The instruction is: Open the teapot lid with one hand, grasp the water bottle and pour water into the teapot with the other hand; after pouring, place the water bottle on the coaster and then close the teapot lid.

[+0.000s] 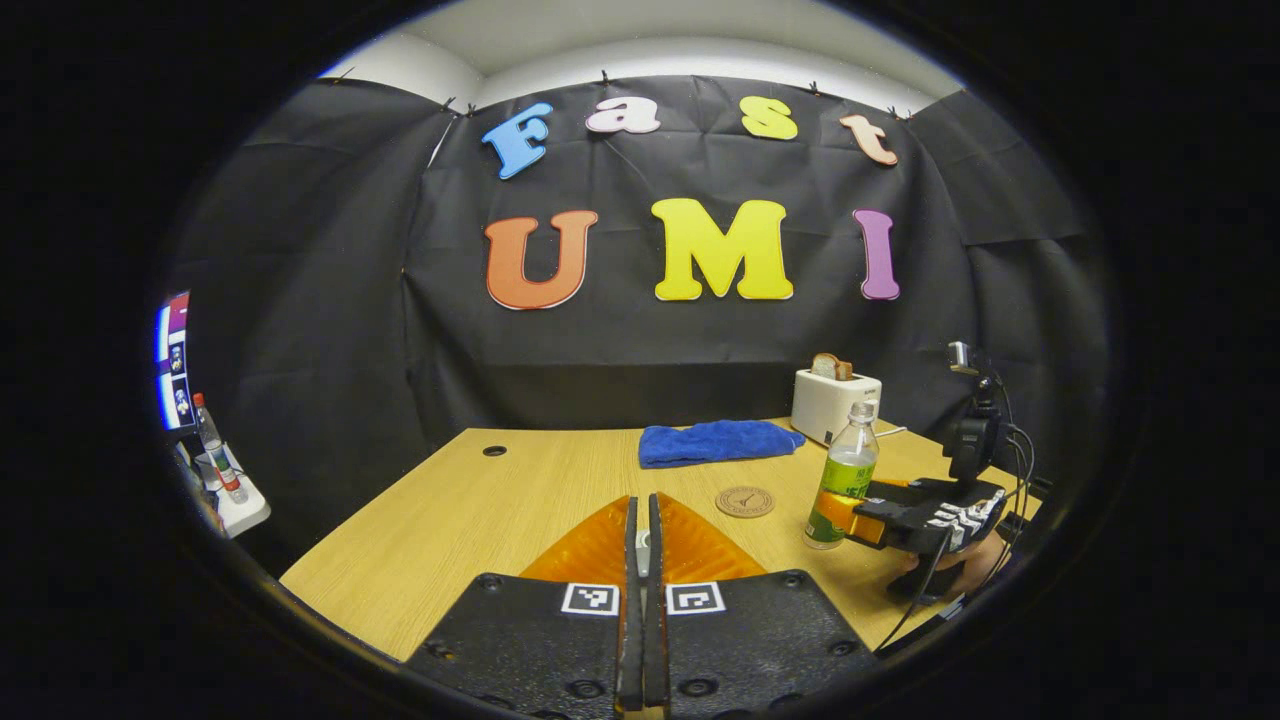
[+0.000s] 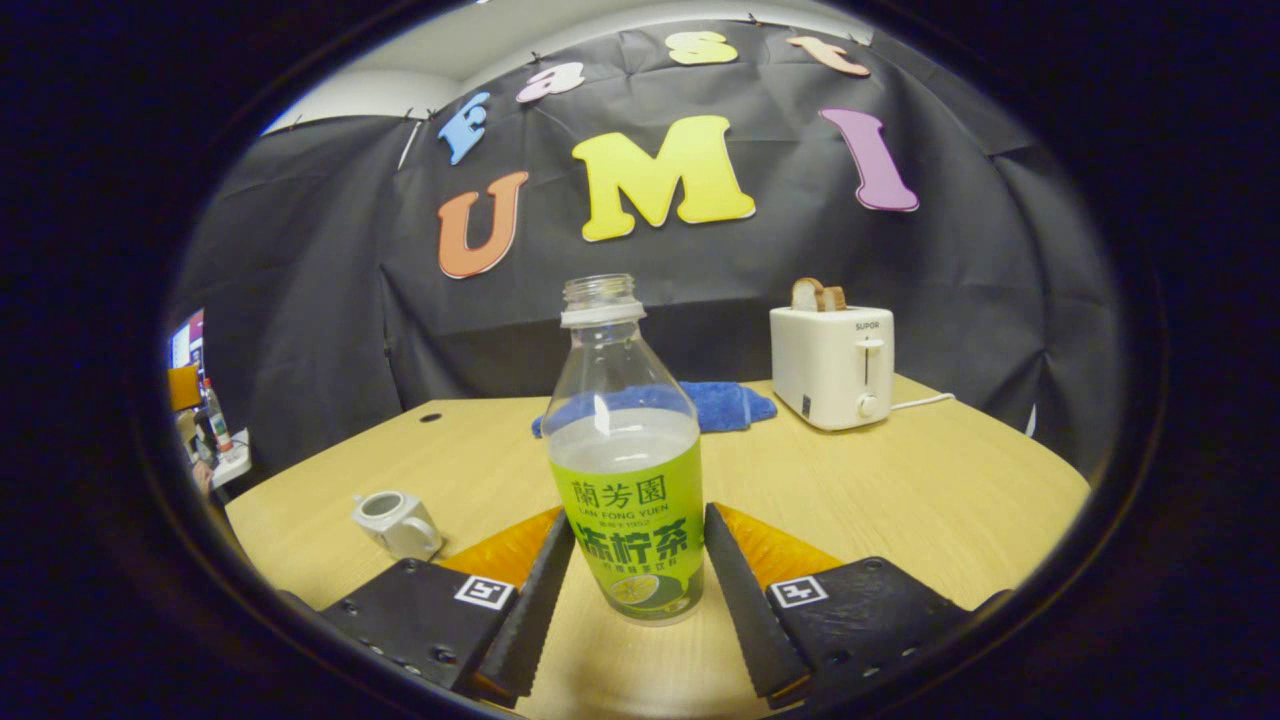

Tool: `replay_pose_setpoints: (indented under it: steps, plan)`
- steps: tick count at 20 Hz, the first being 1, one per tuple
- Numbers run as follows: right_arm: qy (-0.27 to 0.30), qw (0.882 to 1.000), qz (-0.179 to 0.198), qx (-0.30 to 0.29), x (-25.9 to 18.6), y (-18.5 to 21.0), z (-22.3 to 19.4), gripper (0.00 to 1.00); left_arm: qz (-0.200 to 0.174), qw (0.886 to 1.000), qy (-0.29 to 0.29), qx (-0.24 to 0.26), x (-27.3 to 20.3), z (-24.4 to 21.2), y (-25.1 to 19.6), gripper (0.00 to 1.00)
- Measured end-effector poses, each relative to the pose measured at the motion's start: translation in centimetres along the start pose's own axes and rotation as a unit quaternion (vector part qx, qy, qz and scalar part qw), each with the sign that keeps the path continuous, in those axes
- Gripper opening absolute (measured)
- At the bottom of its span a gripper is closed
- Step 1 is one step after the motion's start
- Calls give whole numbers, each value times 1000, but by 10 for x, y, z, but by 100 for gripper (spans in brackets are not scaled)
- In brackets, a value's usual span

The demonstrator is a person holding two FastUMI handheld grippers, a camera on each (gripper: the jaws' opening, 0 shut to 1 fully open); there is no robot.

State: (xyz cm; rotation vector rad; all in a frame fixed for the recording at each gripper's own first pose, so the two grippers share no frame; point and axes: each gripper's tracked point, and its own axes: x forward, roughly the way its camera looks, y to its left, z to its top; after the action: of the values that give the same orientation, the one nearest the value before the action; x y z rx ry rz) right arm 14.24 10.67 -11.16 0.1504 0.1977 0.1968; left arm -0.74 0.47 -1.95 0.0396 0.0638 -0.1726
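Observation:
A clear water bottle (image 2: 628, 470) with a green label and no cap stands on the wooden table (image 2: 900, 480). My right gripper (image 2: 640, 530) has a finger against each side of its lower part. In the left gripper view the same bottle (image 1: 845, 475) stands just right of a round brown coaster (image 1: 744, 501), with the right gripper (image 1: 872, 512) and a hand on it. The small white teapot (image 2: 397, 522) sits to the left with its top open. My left gripper (image 1: 643, 525) is shut, and a small white piece, apparently the teapot lid (image 1: 643, 541), shows between its fingers.
A white toaster (image 2: 832, 365) with bread in its slot stands at the back right. A blue cloth (image 1: 715, 442) lies behind the coaster. A side shelf with a bottle (image 1: 215, 450) is off the table's left edge.

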Motion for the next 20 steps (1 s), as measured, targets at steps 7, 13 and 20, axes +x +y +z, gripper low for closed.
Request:
replay_pose_setpoints:
  steps: [7,13,20]
  plan:
    - [-2,996,-25,-87,-13,26,16,72,1,1000,18,-3,4,-10,18,3]
    - [20,968,-74,-237,-11,42,18,72,5,1000,21,-15,6,-13,41,3]
    - [33,913,-138,-383,2,44,18,72,1,999,19,-29,5,-13,54,3]
